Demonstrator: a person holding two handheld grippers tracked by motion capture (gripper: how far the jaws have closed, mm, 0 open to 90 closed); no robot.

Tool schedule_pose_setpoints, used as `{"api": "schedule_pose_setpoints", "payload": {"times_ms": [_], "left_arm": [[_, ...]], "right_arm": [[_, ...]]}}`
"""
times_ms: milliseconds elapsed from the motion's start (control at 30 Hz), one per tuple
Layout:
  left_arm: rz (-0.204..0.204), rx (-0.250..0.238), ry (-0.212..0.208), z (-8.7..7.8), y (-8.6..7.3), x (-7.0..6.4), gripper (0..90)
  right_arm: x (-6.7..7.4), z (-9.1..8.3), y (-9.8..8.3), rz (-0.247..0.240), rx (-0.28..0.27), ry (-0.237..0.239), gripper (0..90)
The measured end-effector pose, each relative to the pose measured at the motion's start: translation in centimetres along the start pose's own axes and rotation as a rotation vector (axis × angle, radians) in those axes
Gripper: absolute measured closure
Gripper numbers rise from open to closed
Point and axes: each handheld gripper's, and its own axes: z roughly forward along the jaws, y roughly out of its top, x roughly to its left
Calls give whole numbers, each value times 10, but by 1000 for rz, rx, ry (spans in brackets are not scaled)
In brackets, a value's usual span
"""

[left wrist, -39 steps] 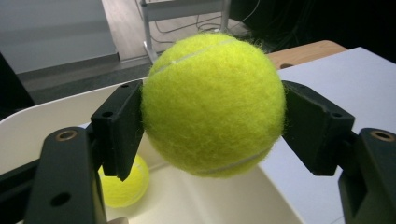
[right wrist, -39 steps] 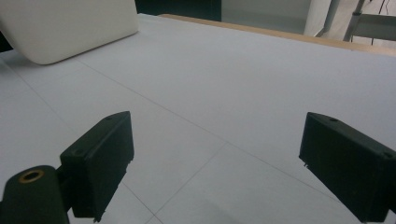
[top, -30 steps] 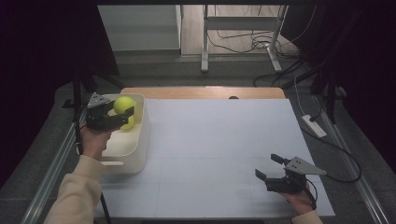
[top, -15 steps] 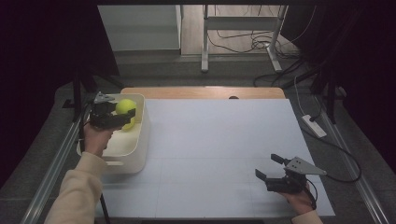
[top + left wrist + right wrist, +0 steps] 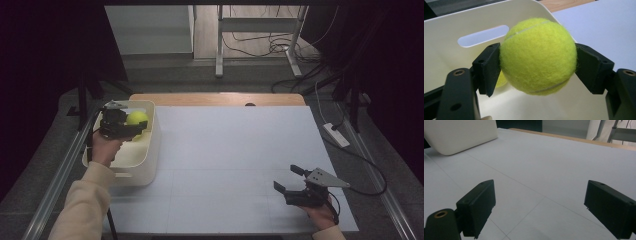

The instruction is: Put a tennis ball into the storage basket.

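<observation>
A yellow-green tennis ball [image 5: 136, 119] hangs over the cream plastic bin [image 5: 145, 165] at the table's left side, with my left gripper [image 5: 135, 126] shut on it. In the left gripper view the ball [image 5: 537, 56] sits squeezed between both black pads, and my left gripper [image 5: 537, 75] points into the bin [image 5: 474, 22]. A sliver of a second yellow ball [image 5: 502, 79] shows behind the left jaw, lower in the bin. My right gripper [image 5: 285, 177] rests near the front right of the table, open with nothing between its jaws. In its own view the right gripper [image 5: 539, 205] looks across bare white surface.
A white sheet [image 5: 240, 150] covers the table, with a strip of wood [image 5: 215, 99] along the far edge. The bin's rounded corner [image 5: 459, 135] shows far off in the right gripper view. Cables and a power strip [image 5: 336, 135] lie beyond the right edge.
My left gripper with the ball has drifted slightly lower and nearer over the bin. The right gripper has stayed where it was.
</observation>
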Motion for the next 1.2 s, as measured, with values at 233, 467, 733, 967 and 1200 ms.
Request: {"api": "schedule_pose_setpoints", "payload": {"times_ms": [233, 467, 733, 967, 1200], "left_arm": [[2, -7, 2, -1, 0, 0, 270], [-9, -36, 11, -4, -1, 2, 256], [-61, -143, -36, -21, 2, 0, 144], [-48, -200, -121, -30, -1, -7, 114], [-26, -240, -179, -40, -6, -16, 114]], "right_arm": [[0, 1, 0, -1, -2, -1, 103], [0, 0, 0, -1, 0, 1, 103], [0, 0, 0, -4, 1, 0, 103], [0, 0, 0, 0, -4, -5, 103], [-1, 1, 1, 3, -3, 1, 103]]}}
